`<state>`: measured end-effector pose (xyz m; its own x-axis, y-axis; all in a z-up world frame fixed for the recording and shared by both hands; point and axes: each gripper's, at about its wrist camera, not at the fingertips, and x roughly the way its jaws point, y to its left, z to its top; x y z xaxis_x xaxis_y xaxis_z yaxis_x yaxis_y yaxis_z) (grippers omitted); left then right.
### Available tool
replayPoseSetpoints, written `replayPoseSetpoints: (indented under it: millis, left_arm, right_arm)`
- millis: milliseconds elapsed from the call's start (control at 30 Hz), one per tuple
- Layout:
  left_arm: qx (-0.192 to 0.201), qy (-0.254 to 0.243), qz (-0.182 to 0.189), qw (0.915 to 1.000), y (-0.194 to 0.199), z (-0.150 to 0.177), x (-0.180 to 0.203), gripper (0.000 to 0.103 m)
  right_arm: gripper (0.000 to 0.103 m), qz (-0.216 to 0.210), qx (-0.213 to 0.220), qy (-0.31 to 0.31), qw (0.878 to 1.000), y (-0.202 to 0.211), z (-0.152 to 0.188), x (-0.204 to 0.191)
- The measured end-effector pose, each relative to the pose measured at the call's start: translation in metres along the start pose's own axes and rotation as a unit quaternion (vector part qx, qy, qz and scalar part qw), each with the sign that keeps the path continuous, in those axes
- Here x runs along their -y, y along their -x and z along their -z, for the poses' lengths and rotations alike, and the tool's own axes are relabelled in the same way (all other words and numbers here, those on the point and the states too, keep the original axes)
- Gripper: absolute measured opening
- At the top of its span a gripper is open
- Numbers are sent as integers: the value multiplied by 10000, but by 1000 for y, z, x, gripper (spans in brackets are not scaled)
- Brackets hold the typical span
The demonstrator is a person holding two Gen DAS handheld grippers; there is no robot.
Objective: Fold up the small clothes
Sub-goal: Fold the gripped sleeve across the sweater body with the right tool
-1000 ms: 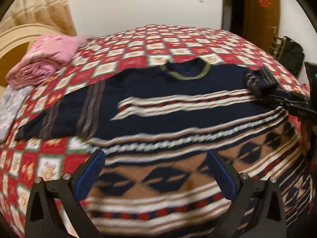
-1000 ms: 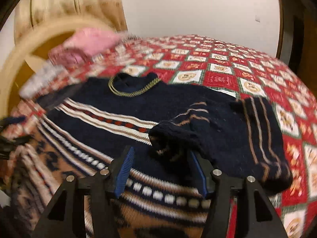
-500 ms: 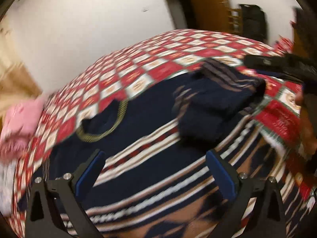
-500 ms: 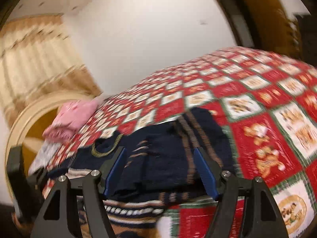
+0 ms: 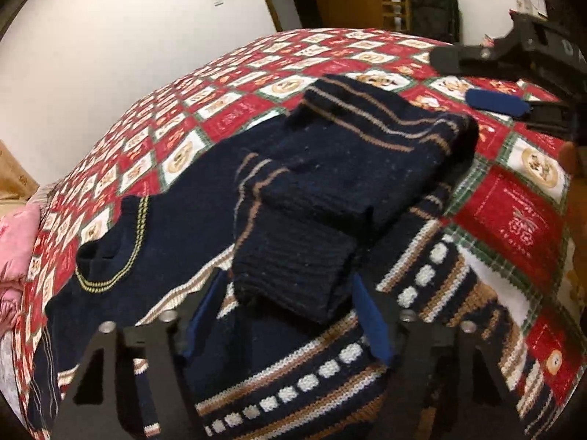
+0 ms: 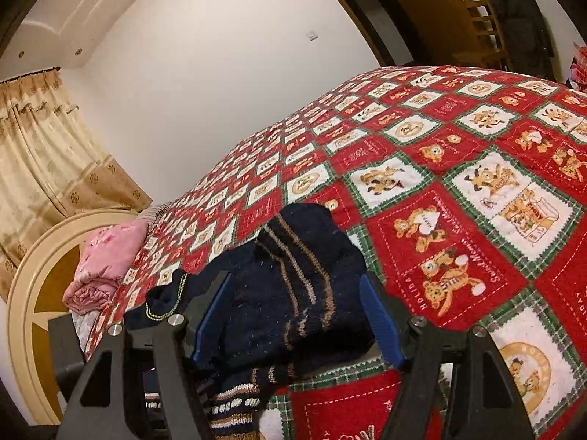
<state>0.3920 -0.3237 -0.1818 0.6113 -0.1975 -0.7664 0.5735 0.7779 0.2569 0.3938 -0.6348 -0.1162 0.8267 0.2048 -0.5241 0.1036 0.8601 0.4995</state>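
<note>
Sweater [image 5: 205, 220] sleeve cuff between closing, down-tilted left hand-held gripper [image 5: 290, 315].

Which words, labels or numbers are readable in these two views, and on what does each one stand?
"HOLIDAY": beside the bears on a red patch of the quilt.
"HONEY", probably: on the carton in a white patch.
All other stitched quilt writing, both views: too blurred to read.

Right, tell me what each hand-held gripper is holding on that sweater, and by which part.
Left hand-held gripper is closing around the folded sleeve's cuff. Whether the right hand-held gripper grips the folded sleeve between its pads cannot be told.
</note>
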Motion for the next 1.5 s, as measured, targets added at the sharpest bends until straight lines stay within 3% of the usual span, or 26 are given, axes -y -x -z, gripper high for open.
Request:
replayPoseSetpoints:
  millis: [133,200,267,333,500,767,800,833,933,1033,1100,1300,1333,1367,1433,1467,1500]
  left_arm:
    - [-70,29,176,9998,-2,-7,-6,21]
    - [-36,424,447,9981,2,-10,-21,12]
    - [88,1124,855,9899,10,-11,-47,10]
    - [149,1652,1024,9808,13,-10,-68,9]
    - [113,3038,1412,9422,10,9,-123,9]
    - [38,4135,1728,8939,13,45,-181,9]
    - [5,4282,1815,8853,12,51,-187,9]
    - [-48,4492,1982,8711,9,58,-194,9]
    - [-207,5256,2588,8102,-1,84,-213,9]
    - [-259,6058,2931,7392,-10,115,-227,9]
    - [-264,6370,2936,7123,-14,132,-231,9]
    - [-604,6713,2964,6766,-31,157,-234,9]
    - [-580,6696,2932,6800,-31,155,-234,9]
    - [-529,6592,2877,6928,-28,149,-235,9]
    - [-423,6245,2663,7330,-20,131,-238,9]
    - [-343,6118,2545,7482,-15,123,-241,9]
    - [-277,6100,2501,7514,-12,120,-243,9]
  right_arm:
    - [71,33,-45,110,9999,-3,5,-4]
    - [71,42,-29,172,9998,-3,5,-6]
    - [71,72,18,248,9997,-2,5,-8]
    - [71,76,50,296,9995,-1,6,-10]
    - [71,123,51,453,9989,-3,8,-15]
    - [71,139,241,797,9964,3,10,-27]
    - [71,148,235,829,9962,3,11,-28]
    - [71,161,216,865,9959,1,12,-29]
    - [71,175,164,952,9952,-2,15,-32]
    - [71,215,137,1042,9942,-4,20,-35]
    - [71,243,130,1110,9934,-6,22,-38]
    - [71,256,86,1351,9905,-8,26,-45]
    - [71,259,40,1387,9900,-10,27,-47]
    - [71,254,10,1403,9898,-11,28,-47]
    - [71,257,-34,1444,9892,-13,29,-48]
    - [71,255,-44,1463,9889,-13,30,-49]
    - [71,249,-61,1476,9887,-14,30,-50]
